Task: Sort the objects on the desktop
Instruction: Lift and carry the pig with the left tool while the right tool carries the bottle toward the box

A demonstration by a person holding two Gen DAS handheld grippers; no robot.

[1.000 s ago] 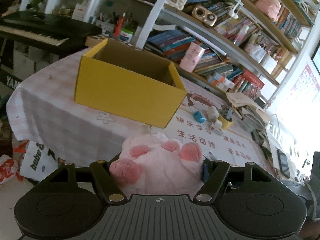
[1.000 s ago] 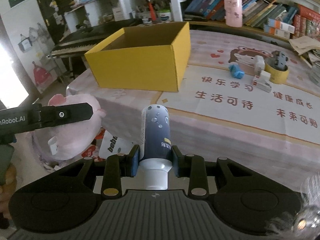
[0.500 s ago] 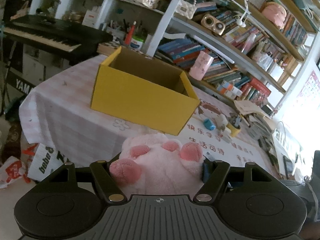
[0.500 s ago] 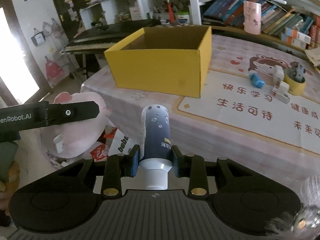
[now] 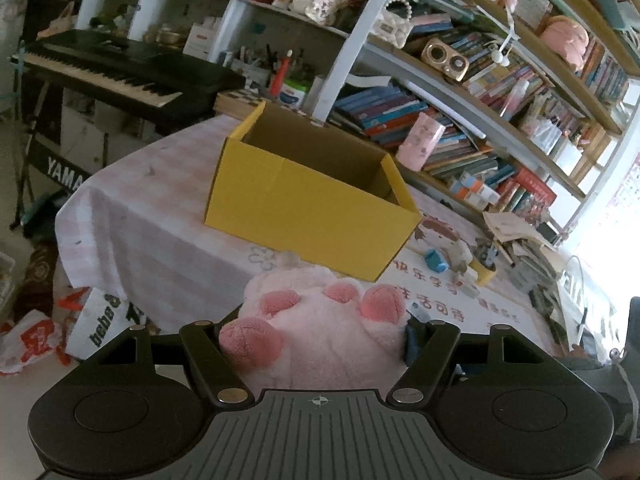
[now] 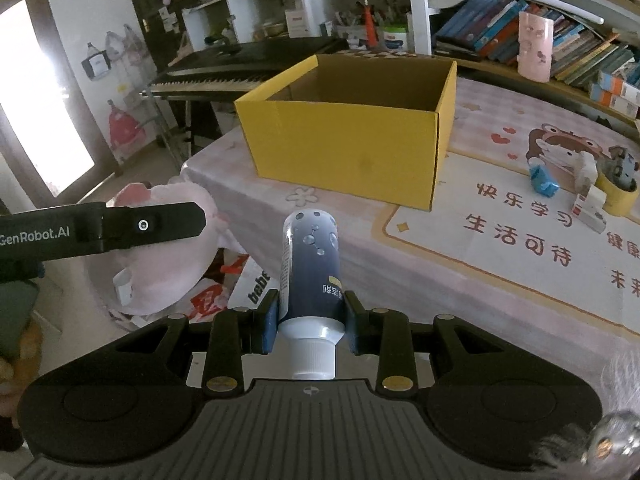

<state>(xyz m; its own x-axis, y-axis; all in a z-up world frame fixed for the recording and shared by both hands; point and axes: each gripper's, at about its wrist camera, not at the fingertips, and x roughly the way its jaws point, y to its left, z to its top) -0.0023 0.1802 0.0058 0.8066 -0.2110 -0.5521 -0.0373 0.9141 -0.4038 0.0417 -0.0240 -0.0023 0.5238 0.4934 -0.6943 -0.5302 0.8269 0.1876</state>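
Observation:
My left gripper [image 5: 316,340] is shut on a pink plush paw [image 5: 320,328], held off the table's near-left corner. It also shows in the right wrist view [image 6: 132,228] with the plush [image 6: 160,264] under it. My right gripper [image 6: 310,320] is shut on a dark blue tube with a white cap [image 6: 312,276], cap toward the camera. The open yellow cardboard box [image 5: 304,200] stands on the pink tablecloth ahead of both grippers; in the right wrist view [image 6: 352,136] its inside looks empty.
A blue sharpener [image 6: 543,182], a white eraser [image 6: 590,208] and a yellow tape roll [image 6: 618,192] lie on the printed mat at right. A pink cup [image 6: 534,46], bookshelves and a black keyboard [image 5: 116,72] stand behind the table. Bags [image 5: 36,340] lie on the floor.
Both grippers have drawn back and risen with their objects; the box looks smaller and farther right in the left view. Grips are unchanged.

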